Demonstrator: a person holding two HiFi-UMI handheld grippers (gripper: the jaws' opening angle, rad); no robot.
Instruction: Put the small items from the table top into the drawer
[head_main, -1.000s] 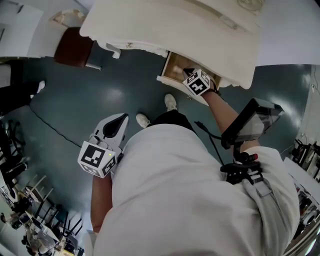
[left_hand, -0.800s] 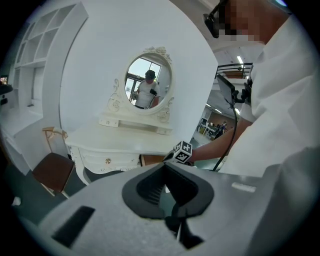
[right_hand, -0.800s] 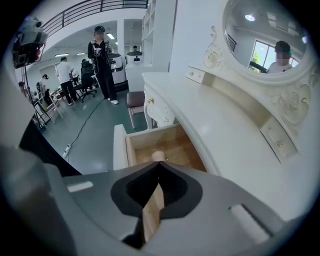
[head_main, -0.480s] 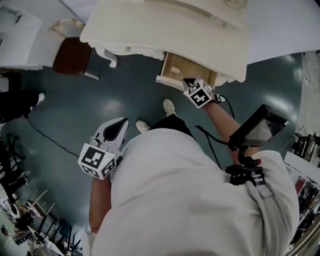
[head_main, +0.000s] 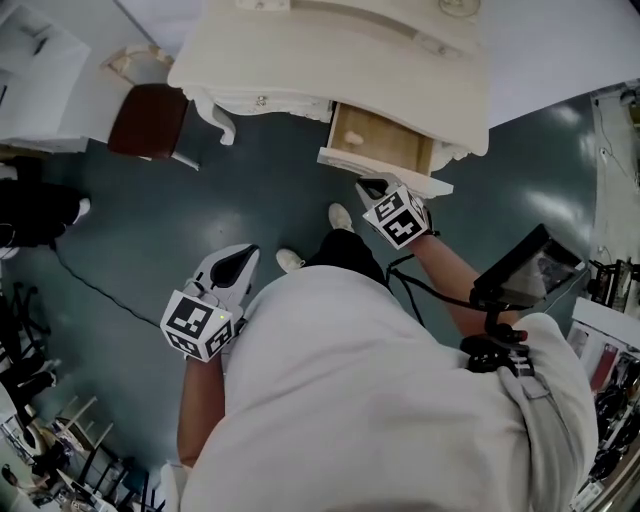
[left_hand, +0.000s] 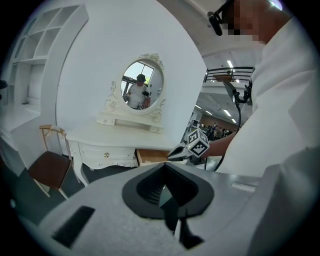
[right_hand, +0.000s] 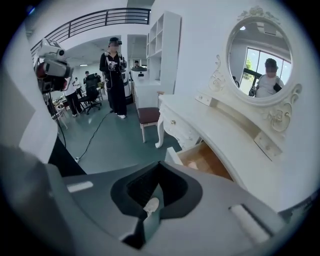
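Observation:
The white dressing table (head_main: 380, 50) stands at the top of the head view with its wooden drawer (head_main: 385, 142) pulled open. A small pale item (head_main: 352, 138) lies in the drawer's left end and also shows in the right gripper view (right_hand: 192, 164). My right gripper (head_main: 368, 185) is shut and empty, just outside the drawer's front edge and pointing at it. My left gripper (head_main: 243, 258) hangs lower left over the floor, away from the table, shut with nothing in it. The left gripper view shows the right gripper (left_hand: 176, 152) in front of the drawer (left_hand: 150, 156).
A chair with a brown seat (head_main: 148, 118) stands left of the table. An oval mirror (right_hand: 262, 65) rises from the table's back. A camera rig with a monitor (head_main: 525, 268) hangs at my right side. A person (right_hand: 115, 75) stands far off on the teal floor (head_main: 150, 220).
My right gripper has pulled back out of the drawer towards my body and risen, still shut. My left gripper has shifted slightly. The drawer stays open.

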